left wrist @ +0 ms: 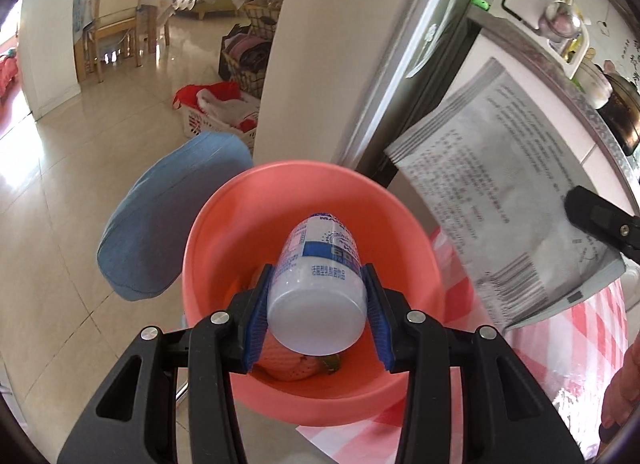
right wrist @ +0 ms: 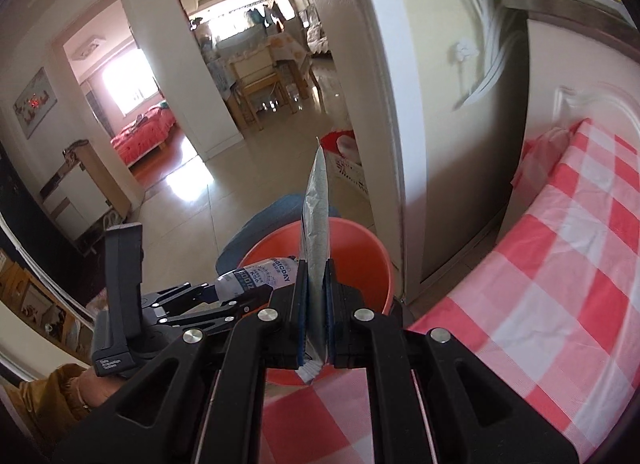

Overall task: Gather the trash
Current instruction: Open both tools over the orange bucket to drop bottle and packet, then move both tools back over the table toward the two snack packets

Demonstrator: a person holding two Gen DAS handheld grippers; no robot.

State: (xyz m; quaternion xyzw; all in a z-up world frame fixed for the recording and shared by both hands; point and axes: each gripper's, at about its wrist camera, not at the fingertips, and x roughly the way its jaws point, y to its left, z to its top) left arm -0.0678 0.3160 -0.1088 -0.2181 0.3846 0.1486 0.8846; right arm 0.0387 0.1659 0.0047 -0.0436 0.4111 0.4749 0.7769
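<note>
While the left claw (left wrist: 316, 296) is gripping the white bottle (left wrist: 318, 284), long axis pointing ahead, the orange bin (left wrist: 224, 224) is sitting directly below it; from the right wrist, the right claw (right wrist: 316, 304) is pinching a flat packet (right wrist: 316, 216) edge-up, bin just ahead and below

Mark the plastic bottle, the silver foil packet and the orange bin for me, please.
plastic bottle (left wrist: 318, 284), left wrist view, on its white body between the pads.
silver foil packet (left wrist: 508, 200), left wrist view, on its printed face.
orange bin (right wrist: 352, 242), right wrist view, on the bare inner wall.
</note>
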